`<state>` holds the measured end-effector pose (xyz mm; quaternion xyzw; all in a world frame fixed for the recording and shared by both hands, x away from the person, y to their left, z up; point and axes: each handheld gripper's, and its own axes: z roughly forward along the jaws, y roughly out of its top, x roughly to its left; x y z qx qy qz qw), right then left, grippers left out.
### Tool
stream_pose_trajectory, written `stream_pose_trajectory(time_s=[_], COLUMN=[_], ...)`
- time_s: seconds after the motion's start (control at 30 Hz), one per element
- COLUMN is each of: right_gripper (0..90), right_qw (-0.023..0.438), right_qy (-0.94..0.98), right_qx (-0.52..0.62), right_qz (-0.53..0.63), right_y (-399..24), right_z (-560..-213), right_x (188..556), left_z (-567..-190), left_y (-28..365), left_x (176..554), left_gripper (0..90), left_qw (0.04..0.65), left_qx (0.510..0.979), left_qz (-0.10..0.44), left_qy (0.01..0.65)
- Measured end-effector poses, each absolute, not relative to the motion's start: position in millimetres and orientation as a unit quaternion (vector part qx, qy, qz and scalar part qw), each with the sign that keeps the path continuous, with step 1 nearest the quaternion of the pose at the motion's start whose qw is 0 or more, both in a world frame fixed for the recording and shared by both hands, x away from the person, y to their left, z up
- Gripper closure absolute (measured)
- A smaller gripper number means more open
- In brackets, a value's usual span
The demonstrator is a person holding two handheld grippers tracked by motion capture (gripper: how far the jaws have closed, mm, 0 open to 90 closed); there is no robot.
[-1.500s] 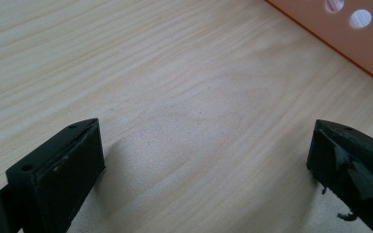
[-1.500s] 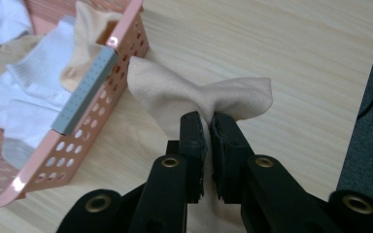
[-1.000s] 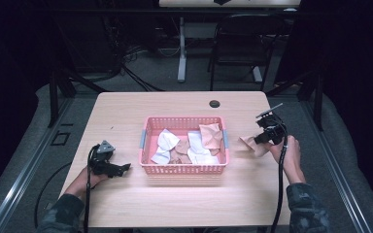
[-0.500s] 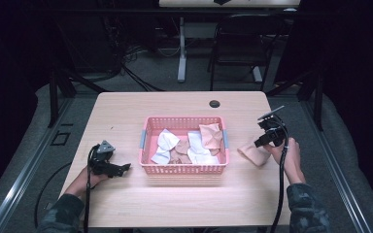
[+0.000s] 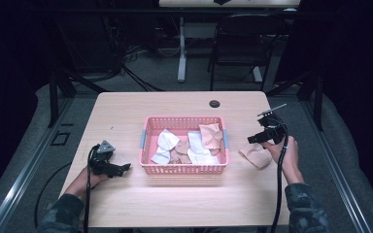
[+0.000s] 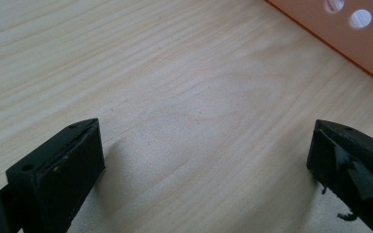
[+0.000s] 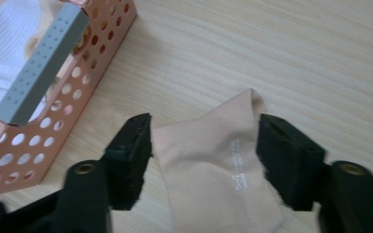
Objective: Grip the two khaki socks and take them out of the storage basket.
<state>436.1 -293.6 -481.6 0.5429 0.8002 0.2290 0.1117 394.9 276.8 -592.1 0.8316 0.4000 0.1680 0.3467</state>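
Observation:
A pink perforated basket (image 5: 148, 124) stands at the table's middle and holds several white and peach socks (image 5: 194, 143). One peach sock (image 5: 256, 155) lies flat on the table to the basket's right. My right gripper (image 5: 251, 140) hovers just over that sock with its jaws open. In the right gripper view the sock (image 7: 213, 165) lies between the spread jaws of the right gripper (image 7: 205, 145), not pinched. My left gripper (image 5: 125, 168) rests low on the table left of the basket, open, with bare wood between the jaws of the left gripper (image 6: 204, 145).
The basket's grey handle (image 7: 41, 65) and wall (image 7: 92, 63) sit close on the left in the right gripper view. The basket corner (image 6: 349, 34) shows at upper right in the left gripper view. A black grommet (image 5: 214, 103) marks the table's far side. A chair (image 5: 243, 43) stands beyond.
My right gripper has dropped a little toward the sock on the table. The left gripper has stayed put.

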Motion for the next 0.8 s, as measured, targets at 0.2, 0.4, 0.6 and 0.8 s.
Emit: stream_pose_trajectory(time_s=[0.2, 0.4, 0.6, 0.8], right_gripper=[21.1, 13.3, 11.8, 9.0], right_qw=[0.096, 0.100, 0.098, 0.088], right_qy=[0.796, 0.797, 0.799, 0.819], right_qx=[0.535, 0.513, 0.484, 0.456], right_qz=[0.266, 0.301, 0.343, 0.336], right_y=[-292, -282, -262, -232], right_z=[-476, -455, -431, -422], right_x=[436, 431, 427, 434], left_z=[-592, -592, -592, -592], left_y=[277, 277, 277, 277], left_x=[395, 395, 395, 395], left_gripper=[0.0, 0.0, 0.0, 0.0], left_qw=[0.347, 0.347, 0.347, 0.346], left_qx=[0.832, 0.832, 0.832, 0.832], left_qz=[0.168, 0.168, 0.168, 0.168], left_qy=[0.400, 0.400, 0.400, 0.399])
